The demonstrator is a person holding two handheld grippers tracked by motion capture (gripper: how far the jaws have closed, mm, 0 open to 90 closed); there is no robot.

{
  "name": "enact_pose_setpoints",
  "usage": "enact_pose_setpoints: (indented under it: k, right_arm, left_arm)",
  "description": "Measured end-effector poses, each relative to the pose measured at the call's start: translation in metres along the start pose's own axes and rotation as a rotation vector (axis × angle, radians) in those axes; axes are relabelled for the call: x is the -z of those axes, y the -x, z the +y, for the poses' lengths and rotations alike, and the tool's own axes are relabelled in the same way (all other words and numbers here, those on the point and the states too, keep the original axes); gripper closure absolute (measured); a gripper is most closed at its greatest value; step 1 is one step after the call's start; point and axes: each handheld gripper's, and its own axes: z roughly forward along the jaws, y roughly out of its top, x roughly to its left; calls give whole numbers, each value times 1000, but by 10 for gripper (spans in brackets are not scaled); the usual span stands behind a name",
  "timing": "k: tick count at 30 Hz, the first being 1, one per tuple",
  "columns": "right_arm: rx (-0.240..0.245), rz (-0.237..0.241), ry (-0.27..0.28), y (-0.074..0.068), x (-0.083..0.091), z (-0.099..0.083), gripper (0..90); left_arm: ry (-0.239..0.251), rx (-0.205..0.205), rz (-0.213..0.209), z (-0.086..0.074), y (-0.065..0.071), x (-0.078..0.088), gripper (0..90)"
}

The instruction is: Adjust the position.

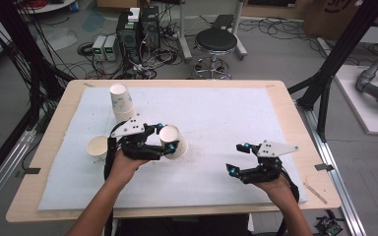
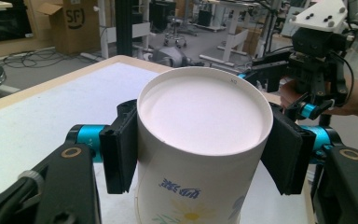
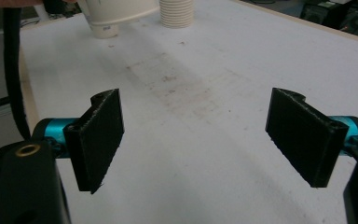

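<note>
The left gripper (image 1: 170, 140) reached level across the table (image 1: 226, 118), its pads pinching a paper cup (image 1: 173, 141) between them. The right gripper (image 1: 238, 158) hovered low, pads spread on nothing, well apart from the cup.

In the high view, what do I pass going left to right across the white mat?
Single paper cup → left claw shut on a paper cup → right claw, jaws open on nothing.

Even, soft indoor light; slight blur
</note>
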Motion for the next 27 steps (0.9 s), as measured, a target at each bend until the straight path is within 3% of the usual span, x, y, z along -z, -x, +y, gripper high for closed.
enact_pose_setpoints:
  k: [7, 11, 27]
  right_arm:
    - [26, 58, 2, -5, -8, 3, 196]
    - [34, 108, 16, -9, -15, 9, 196]
    - [81, 244, 44, -22, -39, 31, 196]
  left_arm:
    - [-4, -7, -60, 2, 4, -3, 356]
    - [-28, -35, -100, 4, 8, -5, 356]
    - [-72, -50, -189, 5, 19, -17, 356]
